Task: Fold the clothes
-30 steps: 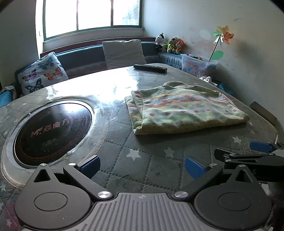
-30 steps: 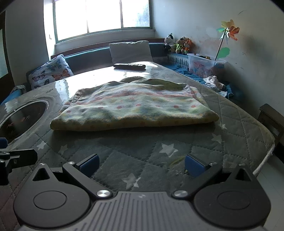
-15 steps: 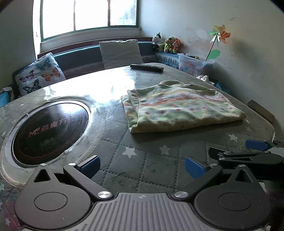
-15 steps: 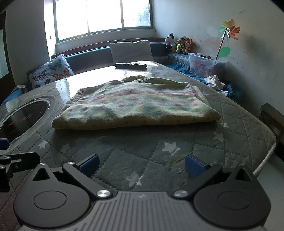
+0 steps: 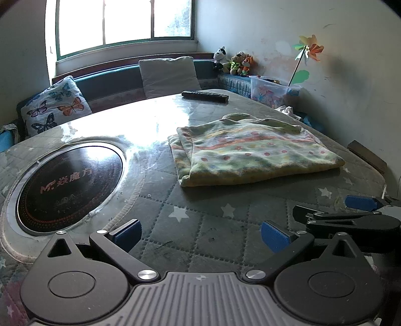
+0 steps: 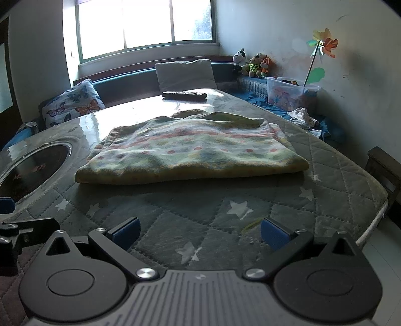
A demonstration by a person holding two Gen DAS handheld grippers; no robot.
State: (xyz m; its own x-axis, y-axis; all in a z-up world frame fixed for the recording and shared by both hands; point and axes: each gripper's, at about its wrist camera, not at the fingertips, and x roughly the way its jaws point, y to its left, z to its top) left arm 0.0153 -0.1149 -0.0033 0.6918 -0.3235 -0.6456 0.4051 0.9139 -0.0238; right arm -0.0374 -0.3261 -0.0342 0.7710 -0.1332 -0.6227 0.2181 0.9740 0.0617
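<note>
both grippers, left gripper (image 5: 200, 235) and right gripper (image 6: 199, 233), sit level at the lower frame edge, fingers spread and empty. the folded garment (image 6: 193, 150) lies mid-frame on the tabletop (image 6: 338, 190).

Backlit: window (image 5: 125, 22) blown out white, room dim. Hard glare patch on glossy table (image 5: 140, 130), weaker in right view (image 6: 120, 110). Near foreground in shadow. Strong fisheye bend plus dark vignette at corners. Focus acceptable, slight softness, colours muted.
</note>
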